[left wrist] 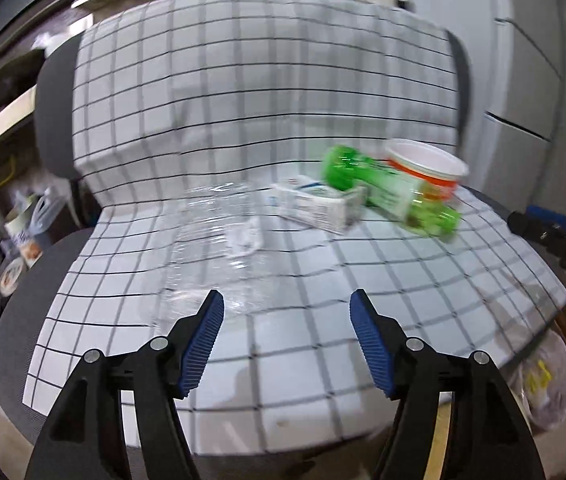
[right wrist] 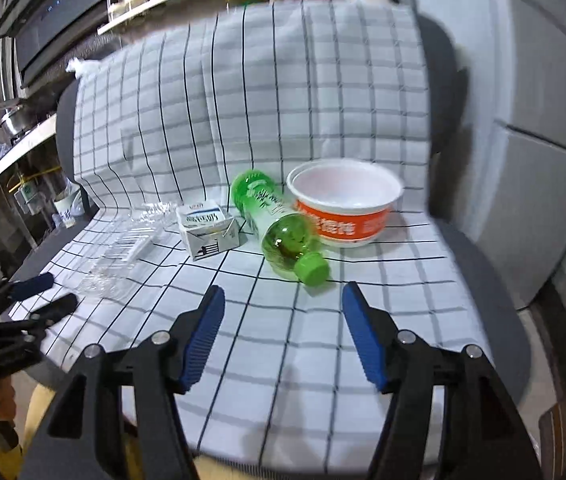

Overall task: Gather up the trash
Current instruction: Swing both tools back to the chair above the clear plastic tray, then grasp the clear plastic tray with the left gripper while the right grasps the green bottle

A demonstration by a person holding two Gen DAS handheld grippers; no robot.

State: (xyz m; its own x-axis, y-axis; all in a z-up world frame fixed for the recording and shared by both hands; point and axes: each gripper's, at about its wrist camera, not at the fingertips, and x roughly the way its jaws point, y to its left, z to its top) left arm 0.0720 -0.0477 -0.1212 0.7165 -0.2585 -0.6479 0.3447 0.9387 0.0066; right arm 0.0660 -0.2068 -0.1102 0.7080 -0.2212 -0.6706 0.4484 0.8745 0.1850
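Note:
Trash lies on a chair seat covered by a white checked cloth (right wrist: 283, 320). A green plastic bottle (right wrist: 279, 224) lies on its side with its cap toward me. Behind it stands a white and orange paper bowl (right wrist: 347, 208). A small white carton (right wrist: 207, 232) sits left of the bottle, and a crushed clear plastic container (right wrist: 123, 256) lies further left. My right gripper (right wrist: 283, 300) is open just short of the bottle's cap, nothing between its fingers. My left gripper (left wrist: 287, 304) is open above the near edge of the clear plastic container (left wrist: 219, 236), holding nothing; its fingers (right wrist: 31, 286) also show at the far left of the right wrist view.
The cloth runs up the chair's backrest (left wrist: 243, 80). Shelves with kitchen items (right wrist: 23, 144) stand to the left. A grey cabinet or appliance (right wrist: 543, 120) is on the right. A bag with trash (left wrist: 543, 384) hangs low beside the seat's right edge. A black tool (left wrist: 555, 236) rests at the right.

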